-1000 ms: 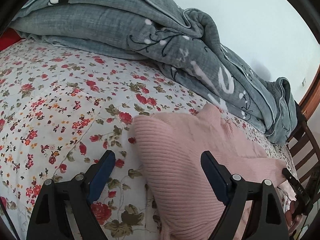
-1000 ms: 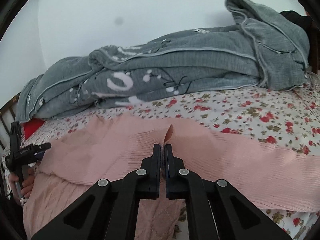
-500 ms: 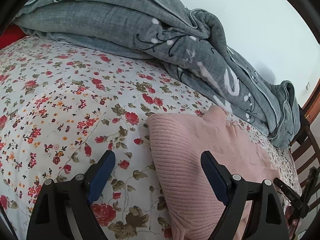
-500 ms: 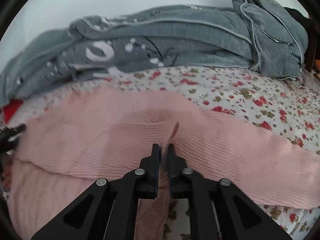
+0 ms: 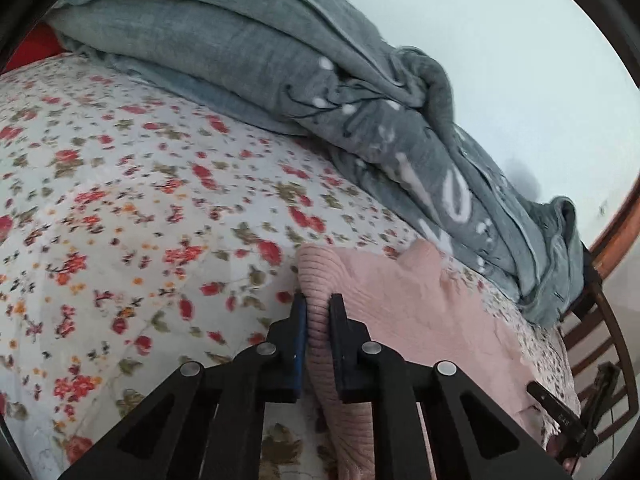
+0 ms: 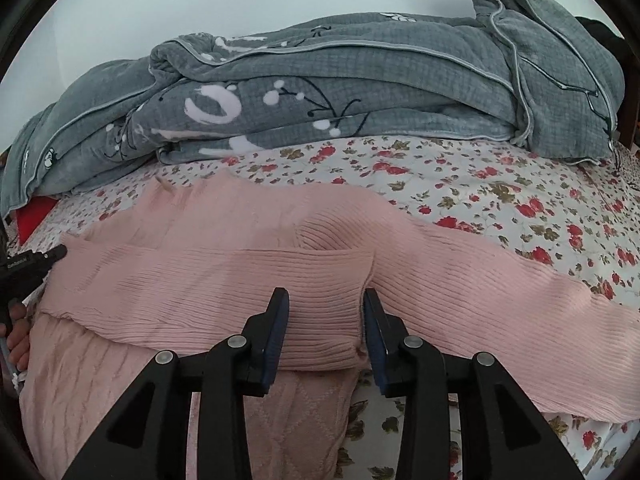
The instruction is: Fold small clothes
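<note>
A pink knit sweater [image 6: 224, 280] lies spread on the floral bed sheet [image 6: 500, 184], one ribbed sleeve folded across its body. My right gripper [image 6: 325, 300] is open just above that sleeve's cuff end, its jaws standing either side of it. In the left wrist view my left gripper [image 5: 318, 306] is shut on the ribbed edge of the pink sweater [image 5: 420, 304] at its left end. The other gripper shows at the edge of each view, at the right of the left wrist view [image 5: 568, 416] and at the left of the right wrist view [image 6: 28, 264].
A bunched grey quilt [image 6: 360, 92] lies along the far side of the bed against a pale wall. A wooden chair [image 5: 600, 328] stands beyond the bed's end. A red item [image 6: 32, 220] peeks from under the quilt.
My left gripper moved right and closed on the sweater's ribbed edge. My right gripper, shut on the sleeve before, opened and let the sleeve lie across the body.
</note>
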Demonstrator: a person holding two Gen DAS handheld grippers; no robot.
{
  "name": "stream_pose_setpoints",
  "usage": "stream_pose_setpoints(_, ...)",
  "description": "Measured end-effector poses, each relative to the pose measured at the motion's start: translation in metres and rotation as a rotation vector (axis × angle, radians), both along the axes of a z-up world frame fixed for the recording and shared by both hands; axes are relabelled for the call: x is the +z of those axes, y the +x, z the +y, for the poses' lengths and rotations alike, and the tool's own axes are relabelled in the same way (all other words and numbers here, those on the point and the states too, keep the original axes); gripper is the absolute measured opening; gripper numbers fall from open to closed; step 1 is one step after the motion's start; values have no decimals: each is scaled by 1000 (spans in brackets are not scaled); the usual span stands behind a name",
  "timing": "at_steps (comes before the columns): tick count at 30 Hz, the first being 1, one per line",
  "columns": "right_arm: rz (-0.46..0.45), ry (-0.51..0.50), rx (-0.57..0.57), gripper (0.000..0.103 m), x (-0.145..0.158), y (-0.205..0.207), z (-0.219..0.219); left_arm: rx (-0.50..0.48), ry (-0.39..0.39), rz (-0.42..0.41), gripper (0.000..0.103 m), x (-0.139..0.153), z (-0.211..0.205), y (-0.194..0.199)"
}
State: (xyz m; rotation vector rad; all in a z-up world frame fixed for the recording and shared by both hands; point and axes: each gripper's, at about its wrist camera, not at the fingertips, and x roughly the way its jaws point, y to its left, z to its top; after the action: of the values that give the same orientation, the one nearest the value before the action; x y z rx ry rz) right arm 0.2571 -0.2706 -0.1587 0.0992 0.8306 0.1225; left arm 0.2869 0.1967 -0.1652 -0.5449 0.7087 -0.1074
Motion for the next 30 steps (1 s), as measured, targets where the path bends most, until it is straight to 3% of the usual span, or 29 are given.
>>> stream_pose_setpoints(6,10,6,4,39,-1,0,0,-13,-4,33,18,-1,0,2)
stream_pose_setpoints(10,1,16,5,44,0,-1,-1,-103,-23,46,54,-1,-9,-6)
stream_pose_setpoints(18,-13,25,-4,46,2,-3,-2,-85,140,30,58,7,-33,-55)
stream_pose_setpoints(19,-19,24,-5,47,3,-4,-2,-80,149,26,58,8,-34,-57)
stream_pose_setpoints(21,-32,17,-3,48,5,-6,-2,-80,163,33,44,8,-36,-56)
stream_pose_setpoints(22,-38,13,-2,48,5,-7,-1,-96,154,33,21,7,-36,-54)
stream_pose_setpoints(23,-46,6,-3,48,6,-8,0,-117,135,32,12,6,-37,-52)
stream_pose_setpoints(27,-89,23,-1,48,17,-19,-4,-68,76,-10,9,8,-23,-57)
stream_pose_setpoints(30,-92,23,13,51,30,-33,-11,-16,78,-5,7,7,-18,-59)
